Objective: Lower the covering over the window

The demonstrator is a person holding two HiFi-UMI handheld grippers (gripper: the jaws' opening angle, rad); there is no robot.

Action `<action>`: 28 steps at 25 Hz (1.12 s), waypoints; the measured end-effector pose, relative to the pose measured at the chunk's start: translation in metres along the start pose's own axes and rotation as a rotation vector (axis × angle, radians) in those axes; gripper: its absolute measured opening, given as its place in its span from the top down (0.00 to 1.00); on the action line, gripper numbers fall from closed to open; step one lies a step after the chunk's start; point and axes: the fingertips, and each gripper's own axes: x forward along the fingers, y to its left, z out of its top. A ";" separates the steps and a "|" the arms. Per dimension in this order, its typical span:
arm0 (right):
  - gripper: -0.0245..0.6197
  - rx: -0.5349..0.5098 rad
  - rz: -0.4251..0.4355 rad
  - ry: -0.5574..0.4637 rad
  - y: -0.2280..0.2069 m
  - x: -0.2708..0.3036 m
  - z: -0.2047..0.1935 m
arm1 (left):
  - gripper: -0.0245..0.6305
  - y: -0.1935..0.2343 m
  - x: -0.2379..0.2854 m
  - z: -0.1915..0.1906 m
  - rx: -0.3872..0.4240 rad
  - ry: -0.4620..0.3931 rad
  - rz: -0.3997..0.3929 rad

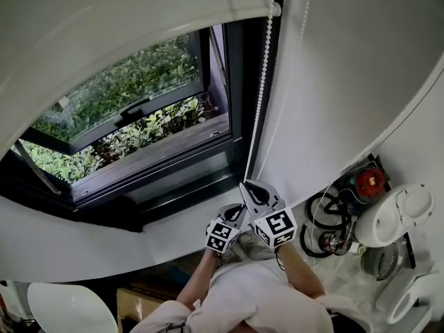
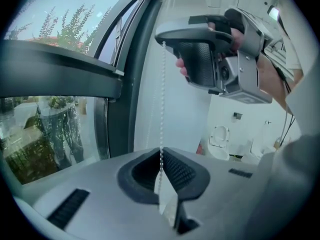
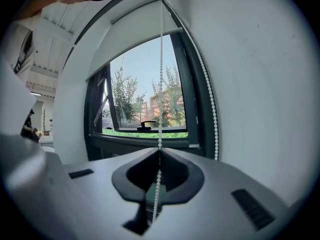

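Note:
A white roller blind [image 1: 104, 19] is rolled high above the dark-framed window [image 1: 159, 165]; it also shows in the right gripper view as the blind [image 3: 135, 29]. Its white bead chain [image 1: 262, 89] hangs down the window's right side. My right gripper [image 1: 251, 186] is shut on one strand of the chain [image 3: 160, 74], which runs straight up from the jaws [image 3: 159, 150]. The other strand [image 3: 210, 109] hangs free to the right. Just below, my left gripper [image 1: 234, 214] is shut on the same chain [image 2: 162, 99], under the right gripper [image 2: 215, 49]. The chain enters the left jaws [image 2: 161, 151].
The window sash [image 1: 135, 106] is tilted open, with green bushes outside. White wall [image 1: 347, 82] lies right of the chain. Right of me are black cables [image 1: 322, 214], a red item [image 1: 368, 180] and a white appliance [image 1: 395, 217]. A toilet [image 2: 219, 143] stands behind.

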 end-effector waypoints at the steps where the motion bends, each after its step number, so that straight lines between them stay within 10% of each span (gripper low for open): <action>1: 0.97 0.005 0.003 0.007 0.000 0.000 -0.003 | 0.93 0.000 0.000 -0.003 -0.004 0.006 0.000; 13: 0.97 0.033 0.023 0.014 -0.006 0.006 -0.020 | 0.91 0.004 -0.021 0.005 -0.047 -0.012 0.031; 28: 0.97 0.042 0.023 0.012 -0.012 0.011 -0.020 | 0.83 0.016 -0.096 0.192 0.147 -0.264 0.072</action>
